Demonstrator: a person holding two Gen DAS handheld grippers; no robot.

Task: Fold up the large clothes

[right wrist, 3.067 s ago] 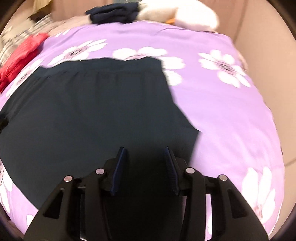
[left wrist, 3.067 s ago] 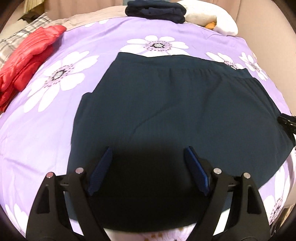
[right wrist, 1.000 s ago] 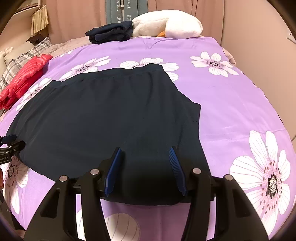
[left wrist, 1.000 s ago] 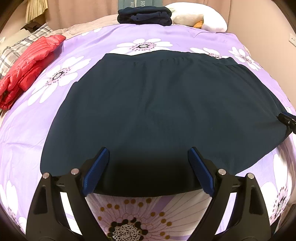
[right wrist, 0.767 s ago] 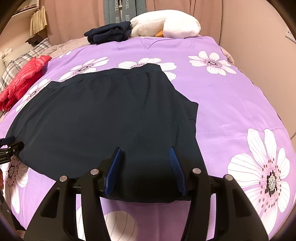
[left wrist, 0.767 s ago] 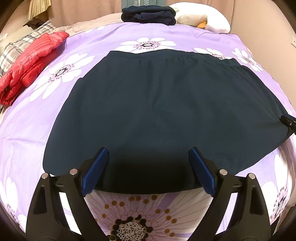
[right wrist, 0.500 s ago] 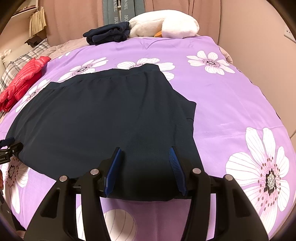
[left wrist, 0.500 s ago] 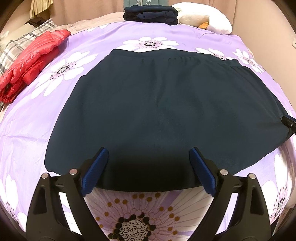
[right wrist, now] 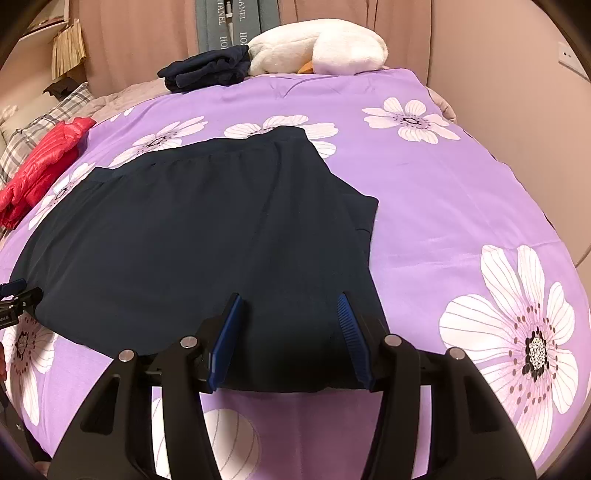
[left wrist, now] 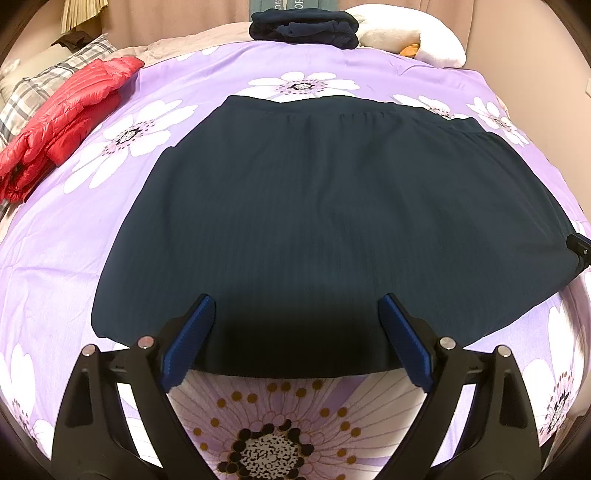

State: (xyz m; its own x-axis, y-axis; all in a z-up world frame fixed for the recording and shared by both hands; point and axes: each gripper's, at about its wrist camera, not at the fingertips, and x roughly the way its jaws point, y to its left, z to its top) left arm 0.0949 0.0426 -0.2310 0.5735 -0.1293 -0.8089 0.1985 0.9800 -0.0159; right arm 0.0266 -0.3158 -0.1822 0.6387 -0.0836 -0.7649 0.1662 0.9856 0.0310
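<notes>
A large dark navy garment point(left wrist: 332, 221) lies flat on the purple flowered bedspread point(left wrist: 66, 251), its gathered band at the far side. It also shows in the right wrist view point(right wrist: 207, 236). My left gripper point(left wrist: 295, 306) is open and empty, above the garment's near hem. My right gripper point(right wrist: 290, 301) is open and empty above the near hem by the garment's right side, where a folded layer edge point(right wrist: 365, 225) shows. The tip of the right gripper point(left wrist: 580, 247) shows at the left view's right edge.
A red puffer jacket point(left wrist: 62, 122) lies at the left on the bed. A folded dark pile point(left wrist: 303, 24) and a white plush toy point(right wrist: 321, 48) sit at the head. A plaid pillow point(left wrist: 40, 92) lies far left. A wall point(right wrist: 535, 110) borders the right side.
Both grippers have drawn back slightly toward the bed's near edge, so more bedspread shows below the hem. The garment lies flat and has not moved in the last second.
</notes>
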